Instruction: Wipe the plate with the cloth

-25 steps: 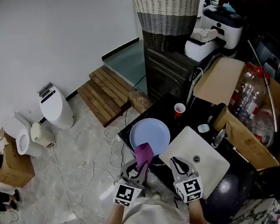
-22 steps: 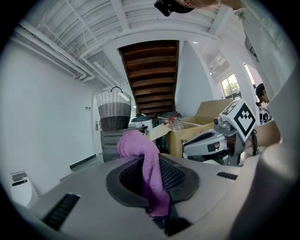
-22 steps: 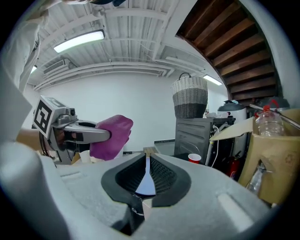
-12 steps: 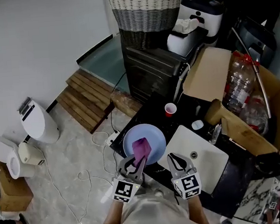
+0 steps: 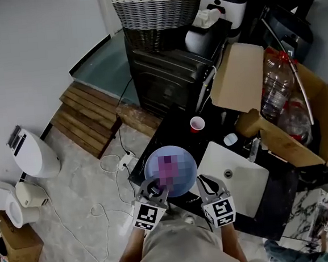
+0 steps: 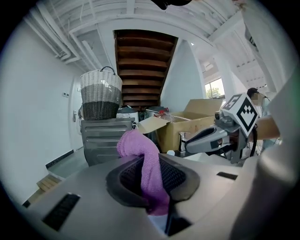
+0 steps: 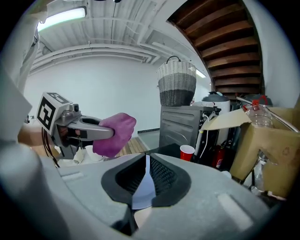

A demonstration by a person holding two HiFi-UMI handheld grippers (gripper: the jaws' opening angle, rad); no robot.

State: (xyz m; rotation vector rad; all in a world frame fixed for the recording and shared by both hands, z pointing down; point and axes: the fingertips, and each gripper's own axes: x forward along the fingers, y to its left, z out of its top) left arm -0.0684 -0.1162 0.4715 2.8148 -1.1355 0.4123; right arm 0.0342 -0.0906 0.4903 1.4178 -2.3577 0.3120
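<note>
The plate (image 5: 184,159) sits over the edge of the dark counter (image 5: 175,133), beside the white sink (image 5: 243,179). From the head view I see the purple cloth (image 5: 167,167) against its face, but blurred. My left gripper (image 5: 155,187) pinches this cloth; its own view shows the fabric squeezed between the jaws and folding over their top. My right gripper (image 5: 205,181) is clamped on the plate's rim. Only its own view shows this clearly, as a thin pale edge between the jaws. A red cup (image 5: 196,124) stands further back.
</note>
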